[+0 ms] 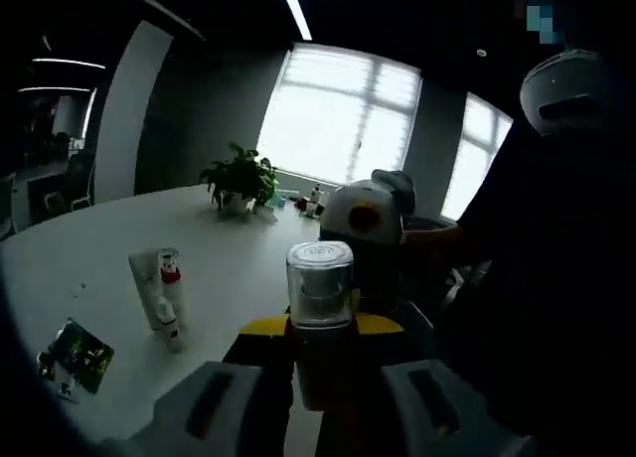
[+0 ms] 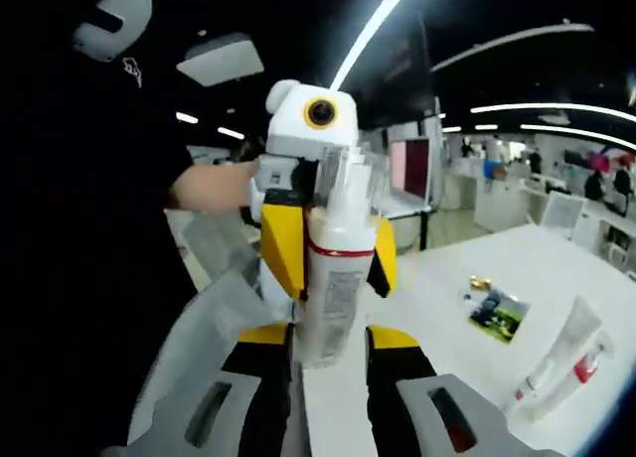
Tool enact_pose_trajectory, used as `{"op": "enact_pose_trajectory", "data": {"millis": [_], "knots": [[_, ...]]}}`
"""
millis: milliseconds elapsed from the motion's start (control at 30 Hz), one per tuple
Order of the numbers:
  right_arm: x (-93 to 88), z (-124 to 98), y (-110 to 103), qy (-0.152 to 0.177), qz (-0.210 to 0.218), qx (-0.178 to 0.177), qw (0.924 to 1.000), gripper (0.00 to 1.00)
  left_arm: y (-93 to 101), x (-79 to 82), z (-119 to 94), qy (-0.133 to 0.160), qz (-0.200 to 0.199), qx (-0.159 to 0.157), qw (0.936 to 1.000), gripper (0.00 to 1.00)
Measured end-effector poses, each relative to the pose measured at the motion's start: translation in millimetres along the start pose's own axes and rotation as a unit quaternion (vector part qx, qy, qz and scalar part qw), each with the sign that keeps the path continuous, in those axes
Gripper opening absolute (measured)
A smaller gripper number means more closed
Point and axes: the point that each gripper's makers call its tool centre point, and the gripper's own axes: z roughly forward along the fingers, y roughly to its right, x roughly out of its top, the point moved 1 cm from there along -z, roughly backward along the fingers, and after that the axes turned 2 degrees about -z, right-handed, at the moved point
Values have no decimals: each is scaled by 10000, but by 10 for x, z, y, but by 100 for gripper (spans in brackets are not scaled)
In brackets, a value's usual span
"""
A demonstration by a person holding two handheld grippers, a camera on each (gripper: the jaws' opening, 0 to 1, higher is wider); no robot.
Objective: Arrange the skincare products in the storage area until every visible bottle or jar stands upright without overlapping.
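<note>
Above the white desk [image 2: 517, 268], you held one white pump bottle with a clear cap and red band [image 2: 336, 268] between both tools: left tool [image 1: 320, 378] and right tool [image 2: 328, 363] each closed on it. Lowering it upright, squarely, seemed best. Two white tubes [image 1: 159, 296] lay flat nearby, beside a green sachet [image 1: 75, 356]; a potted plant [image 1: 239, 181] stood well apart.

- A large multi-pane window [image 1: 343, 114] glows bright white behind the white table [image 1: 89, 248], with a narrower window [image 1: 475, 149] to its right.
- A potted plant [image 1: 239, 179] stands at the table's far edge.
- Dark ceiling with a long light strip [image 1: 294, 8].
- A grey wall panel [image 1: 124, 109] stands at left.
- In the right gripper view, an open office with curved ceiling lights [image 2: 552, 109] and distant desks [image 2: 497, 204].
</note>
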Motion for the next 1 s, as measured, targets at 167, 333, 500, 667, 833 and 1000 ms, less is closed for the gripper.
{"op": "enact_pose_trajectory", "data": {"millis": [167,333,500,667,833,1000], "knots": [[6,-38,9,-57,-7,73,10000,22,-13,-38,-8,-75,-39,-46,10000,15],[-29,-205,54,-462,-282,73,9985,21,-12,-161,28,-312,-19,-54,9995,15],[113,-359,91,-595,-445,87,9972,27,1,-264,85,-464,0,-118,9989,15],[221,-420,131,-775,-634,186,9948,23,7,-366,171,-666,77,-164,9976,15],[333,-377,3,-1243,-1146,630,9836,24,18,-504,267,-1028,315,-210,9940,16],[218,-338,32,-1805,-1366,706,9715,18,15,-563,349,-1017,315,-261,9940,16]]}}
